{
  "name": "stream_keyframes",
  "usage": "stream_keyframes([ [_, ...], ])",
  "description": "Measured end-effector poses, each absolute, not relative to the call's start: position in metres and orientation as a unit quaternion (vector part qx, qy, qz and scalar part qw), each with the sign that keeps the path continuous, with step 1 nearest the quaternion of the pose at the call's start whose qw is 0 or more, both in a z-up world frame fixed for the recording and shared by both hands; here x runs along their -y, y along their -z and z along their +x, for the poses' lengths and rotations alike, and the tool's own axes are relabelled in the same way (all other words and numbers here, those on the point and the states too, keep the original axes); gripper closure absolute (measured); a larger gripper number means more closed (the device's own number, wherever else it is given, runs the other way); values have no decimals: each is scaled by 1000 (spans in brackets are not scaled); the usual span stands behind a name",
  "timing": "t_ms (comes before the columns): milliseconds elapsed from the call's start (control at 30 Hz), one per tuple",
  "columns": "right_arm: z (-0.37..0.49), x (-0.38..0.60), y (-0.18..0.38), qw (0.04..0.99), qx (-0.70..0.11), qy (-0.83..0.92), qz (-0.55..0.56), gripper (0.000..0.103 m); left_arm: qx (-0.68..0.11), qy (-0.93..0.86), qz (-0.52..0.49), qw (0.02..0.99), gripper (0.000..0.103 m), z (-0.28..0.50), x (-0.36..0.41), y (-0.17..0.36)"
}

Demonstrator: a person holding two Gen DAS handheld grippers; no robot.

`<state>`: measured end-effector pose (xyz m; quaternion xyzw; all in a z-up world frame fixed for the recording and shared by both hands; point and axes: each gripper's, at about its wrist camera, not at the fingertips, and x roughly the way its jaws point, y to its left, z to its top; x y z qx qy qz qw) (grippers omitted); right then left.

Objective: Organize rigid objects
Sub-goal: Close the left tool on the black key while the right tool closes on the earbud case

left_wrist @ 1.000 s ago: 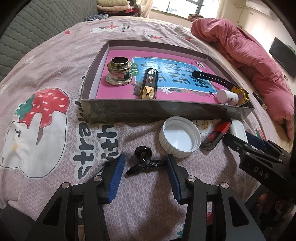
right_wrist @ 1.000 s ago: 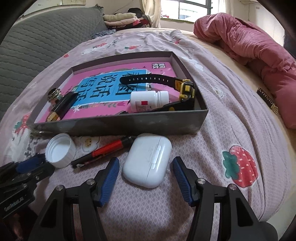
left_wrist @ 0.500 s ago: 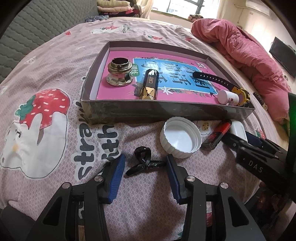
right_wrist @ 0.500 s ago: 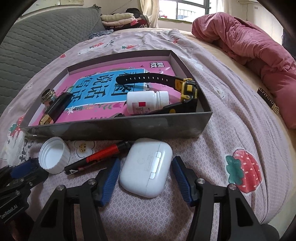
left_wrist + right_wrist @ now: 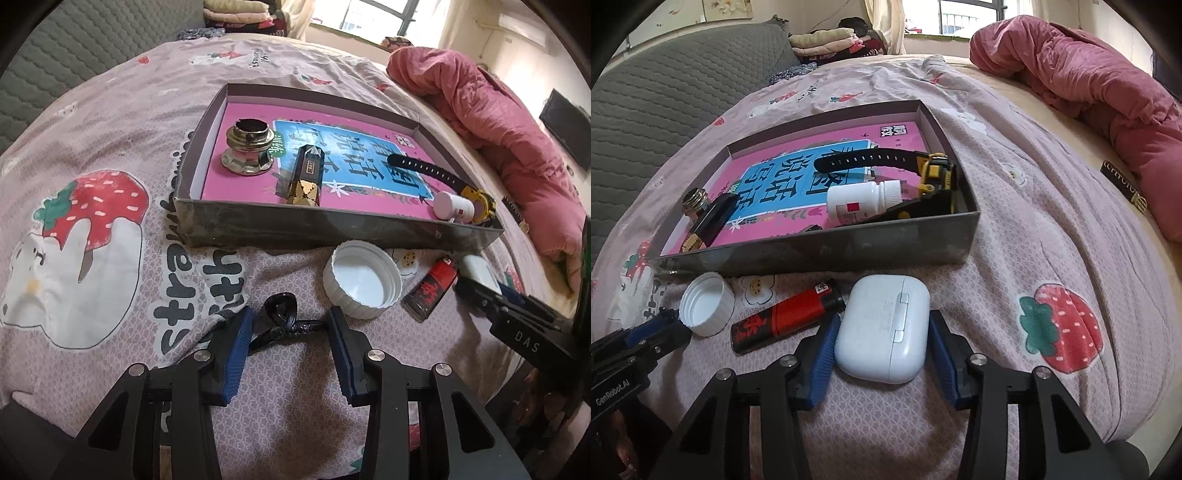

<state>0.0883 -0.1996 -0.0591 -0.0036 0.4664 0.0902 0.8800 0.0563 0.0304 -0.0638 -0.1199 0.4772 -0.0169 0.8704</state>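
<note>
Earbud case, white, lies on the bed before the grey tray, between the right gripper fingers, which are closing, pads just beside it. Left gripper fingers close around a black hair clip. White cap and red lighter lie between.

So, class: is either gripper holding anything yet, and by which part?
Nothing is held yet. The left gripper is closing around the black hair clip, the right gripper around the white earbud case, at its sides.
</note>
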Motion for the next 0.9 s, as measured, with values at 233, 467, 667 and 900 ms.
stream_keyframes([
  [233,87,205,58,878,-470,-93,2,55,-472,12,-116,874,61,52,-31,60],
  [467,84,196,61,877,-468,-97,-45,55,-469,8,-110,876,61,50,-32,57],
  [667,81,195,57,881,-461,-93,-58,56,-464,4,-104,880,61,48,-33,54],
  [900,79,203,50,885,-455,-88,-44,56,-460,3,-99,882,61,46,-33,50],
])
